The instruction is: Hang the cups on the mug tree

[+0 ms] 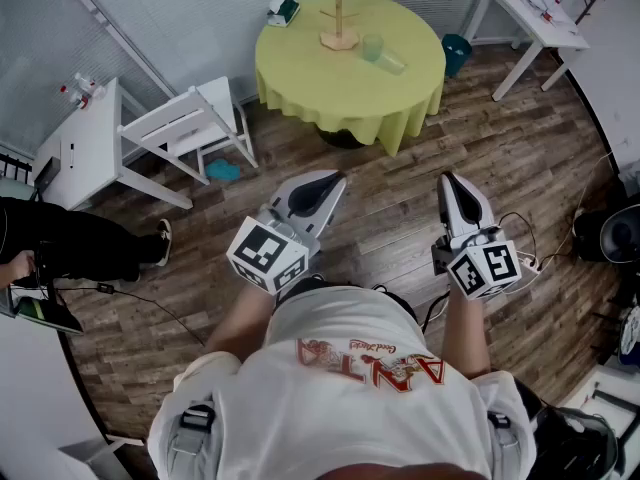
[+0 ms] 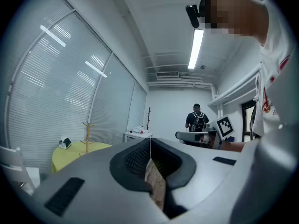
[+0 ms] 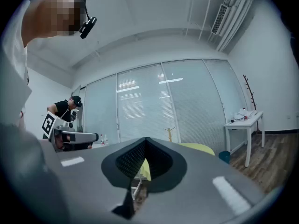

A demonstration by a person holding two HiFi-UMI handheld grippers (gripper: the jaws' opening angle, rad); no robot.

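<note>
Wood planks (image 1: 385, 223) run underfoot in a bright room walled with blinds. Closest to me, the person in the white T-shirt (image 1: 350, 368) holds both tools out level, side by side and well apart. The left gripper (image 1: 325, 186) has its jaws pressed together with nothing between them. The right gripper (image 1: 455, 183) is closed just as tight and is just as empty. Each carries its marker cube back near the hand.

Off to the left, a second person in dark clothes (image 1: 70, 243) is at the edge of the room. Beyond the left gripper stands a white chair (image 1: 190, 123) with a small teal thing (image 1: 223, 171) on the floor beneath it. A white desk (image 1: 85, 138) sits just past the chair.

Farther on, well apart from both grippers, is the round worktop (image 1: 330, 83) under a yellow-green cloth. The wooden mug tree (image 1: 340, 13) stands upright toward its far side. The two pale green cups are on the cloth to the right of the tree's base. One cup (image 1: 372, 47) stands upright, and the other cup (image 1: 392, 64), just beside it, appears to lie on its side. A small white-and-green object (image 1: 283, 9) rests at the worktop's far left edge. A teal bin (image 1: 456, 53) stands on the floor to the right, and a white side table (image 1: 530, 18) stands beyond that.
</note>
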